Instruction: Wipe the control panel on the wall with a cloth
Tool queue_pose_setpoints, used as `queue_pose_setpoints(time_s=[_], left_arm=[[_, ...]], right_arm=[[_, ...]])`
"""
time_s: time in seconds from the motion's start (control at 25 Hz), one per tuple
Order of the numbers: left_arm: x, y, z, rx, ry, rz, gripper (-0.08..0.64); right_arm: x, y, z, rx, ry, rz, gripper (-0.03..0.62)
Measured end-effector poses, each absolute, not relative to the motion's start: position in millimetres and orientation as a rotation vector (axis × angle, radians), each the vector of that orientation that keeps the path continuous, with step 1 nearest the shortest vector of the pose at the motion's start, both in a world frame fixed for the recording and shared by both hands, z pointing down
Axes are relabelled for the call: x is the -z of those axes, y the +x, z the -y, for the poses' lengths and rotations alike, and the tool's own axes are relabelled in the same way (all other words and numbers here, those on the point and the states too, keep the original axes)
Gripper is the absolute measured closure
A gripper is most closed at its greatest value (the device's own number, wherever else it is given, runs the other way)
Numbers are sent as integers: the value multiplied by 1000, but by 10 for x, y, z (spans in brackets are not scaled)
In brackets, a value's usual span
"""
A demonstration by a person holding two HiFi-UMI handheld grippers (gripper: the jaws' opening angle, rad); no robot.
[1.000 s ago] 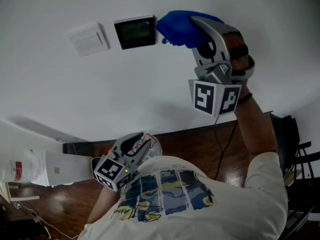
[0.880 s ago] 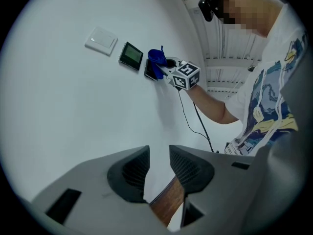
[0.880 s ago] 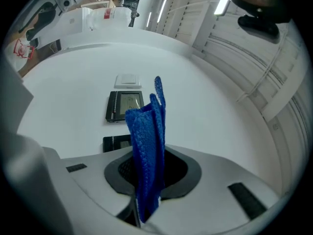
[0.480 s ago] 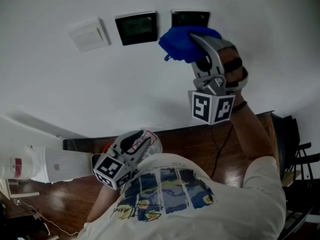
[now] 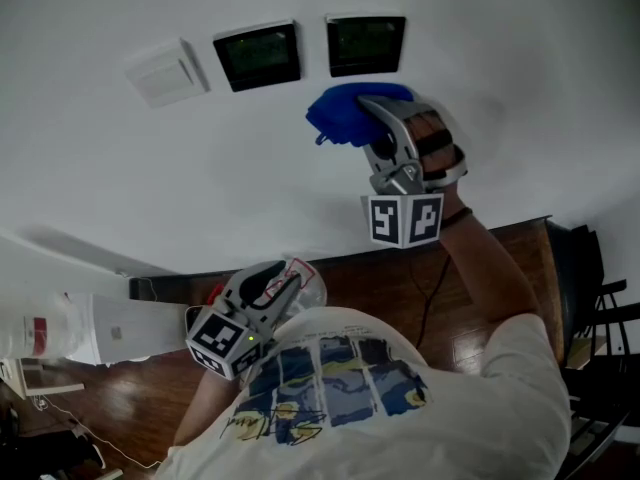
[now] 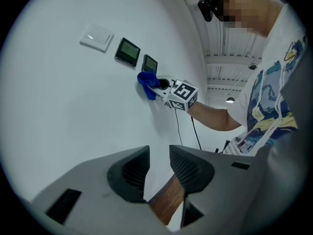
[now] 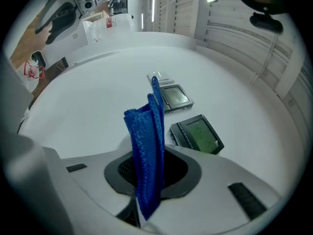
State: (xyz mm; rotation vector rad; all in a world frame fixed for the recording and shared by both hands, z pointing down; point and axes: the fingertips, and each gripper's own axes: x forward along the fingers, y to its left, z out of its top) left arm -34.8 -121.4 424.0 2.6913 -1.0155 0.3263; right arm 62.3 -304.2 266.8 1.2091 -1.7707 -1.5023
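The right tool point(image 5: 372, 120) is raised to the white wall point(image 5: 200, 188) and clenched on a blue cloth point(image 5: 345, 111). In the right gripper view the cloth stands up as a folded strip pinched between the two jaws, its free end reaching above them. In the head view the bunched cloth sits just below a dark control panel point(image 5: 366, 44) and is not over its screen. From the left gripper view it looks to be against the wall there, though contact cannot be told for sure. A second panel point(image 5: 258, 55) of the same kind is mounted just to the left of the first, and a white switch plate point(image 5: 166, 72) follows further left in the same row. The left tool point(image 5: 268, 290) hangs low in front of the person's printed shirt point(image 5: 340, 388), well away from the wall fittings. Its jaws stand a little apart with nothing between them, and only wall and a strip of wooden floor point(image 6: 166, 199) show through the gap.
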Motion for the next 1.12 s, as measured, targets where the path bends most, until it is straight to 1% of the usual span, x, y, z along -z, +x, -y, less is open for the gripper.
queue_pose_setpoints(time_s=[0.24,0.4,0.64,0.8,0.92,1.12], left_arm=[[-4087,-333,1314,-323,2660,1128,436],[-4028,-452,1333,-353,2590,1264,436],[-3931,-498,1295,-374,2558,1399,436],[-3841,-501,1105,-368,2616,1399,436],[-3774,-473,863,-335,2668,1360,436],[-3767,-567,221,-277,2711,1327,436]], right_arm=[[-2585,685,2945,1445,1198,1936,514],[-2714,800,2681,1285,1179,2173,514],[-3261,1101,2270,957,1175,2386,514],[-3476,1216,1671,635,1198,2578,514],[-3590,1254,1227,395,1243,2662,514],[-3623,1353,576,152,1373,2681,514]])
